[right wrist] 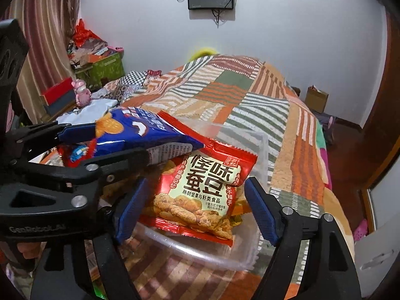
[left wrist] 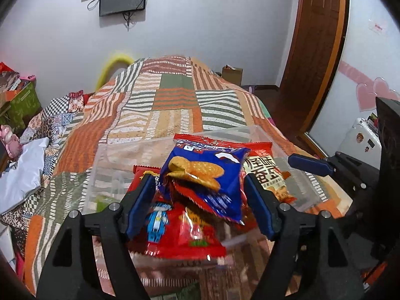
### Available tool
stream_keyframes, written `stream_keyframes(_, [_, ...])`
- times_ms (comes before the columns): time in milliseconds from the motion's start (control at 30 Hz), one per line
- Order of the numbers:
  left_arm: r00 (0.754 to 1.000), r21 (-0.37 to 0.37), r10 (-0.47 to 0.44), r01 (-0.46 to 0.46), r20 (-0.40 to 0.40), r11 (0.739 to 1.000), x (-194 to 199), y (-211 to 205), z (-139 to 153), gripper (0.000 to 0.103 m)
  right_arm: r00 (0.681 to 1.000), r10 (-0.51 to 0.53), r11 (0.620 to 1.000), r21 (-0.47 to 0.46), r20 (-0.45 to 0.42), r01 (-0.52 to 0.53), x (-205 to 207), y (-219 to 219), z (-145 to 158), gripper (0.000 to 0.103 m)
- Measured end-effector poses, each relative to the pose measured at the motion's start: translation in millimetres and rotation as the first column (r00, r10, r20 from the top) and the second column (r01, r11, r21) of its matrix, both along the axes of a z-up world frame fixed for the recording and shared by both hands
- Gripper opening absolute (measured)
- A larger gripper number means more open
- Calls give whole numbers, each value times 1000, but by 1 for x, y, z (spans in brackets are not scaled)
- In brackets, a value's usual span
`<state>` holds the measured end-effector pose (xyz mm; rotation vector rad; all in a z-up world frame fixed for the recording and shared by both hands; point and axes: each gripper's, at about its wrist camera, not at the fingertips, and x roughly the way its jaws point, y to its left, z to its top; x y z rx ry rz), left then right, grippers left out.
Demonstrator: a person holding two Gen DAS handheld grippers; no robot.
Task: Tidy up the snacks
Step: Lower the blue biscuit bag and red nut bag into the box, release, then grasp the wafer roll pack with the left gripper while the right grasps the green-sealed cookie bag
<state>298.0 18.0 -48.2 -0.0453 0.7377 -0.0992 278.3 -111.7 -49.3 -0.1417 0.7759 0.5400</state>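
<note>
Over a clear plastic bin [left wrist: 252, 135] on a patchwork bedspread [left wrist: 172, 92], the left gripper [left wrist: 200, 192] spreads its 2 blue-padded fingers wide around a blue biscuit packet [left wrist: 207, 172] lying atop the red snack bags (no firm squeeze visible). The right gripper [right wrist: 197, 207], fingers likewise apart, flanks a red broad-bean packet [right wrist: 200, 192] resting in the bin.

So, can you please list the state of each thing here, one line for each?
Left claw: open, fingers on both sides of the blue packet.
Right claw: open, over the red bean packet.
Blue biscuit packet: sealed, lying tilted on top of the other snacks.
Red bean packet: sealed, face up in the box.
Clear plastic box: no lid on it, holding snacks.
</note>
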Motion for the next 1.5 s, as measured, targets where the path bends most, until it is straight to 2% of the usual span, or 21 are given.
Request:
stream_keyframes(200, [999,20,3,-4,34,1000,-28,3,14,79,1000,-5,1000,14,24,4,-13,-8,12,76])
stream_keyframes(367, [999,26,8,-9,46,1000,-58,8,22,80,999,-6,1000,24,44,5,-30,-15,19,77])
stream_keyframes(633, [1000,34,1,-1,14,999,-94,13,10,82,1000,4,997,73,23,-6,-55,-22,22,77])
stream_keyframes(900, [999,19,12,-11,-51,1000,-123,23,-16,82,999,47,995,92,-23,-45,-86,-15,9,78])
stream_keyframes(1200, [996,11,28,-27,-88,1000,-163,36,-40,82,986,84,988,142,-143,-64,-115,4,-22,78])
stream_keyframes(1367, [995,14,33,-32,-94,999,-178,39,-46,82,982,88,991,113,-164,-70,-126,17,-34,78])
stream_keyframes(1500, [995,10,37,-36,-88,999,-183,40,-47,82,987,83,995,68,-134,-74,-134,22,-37,78])
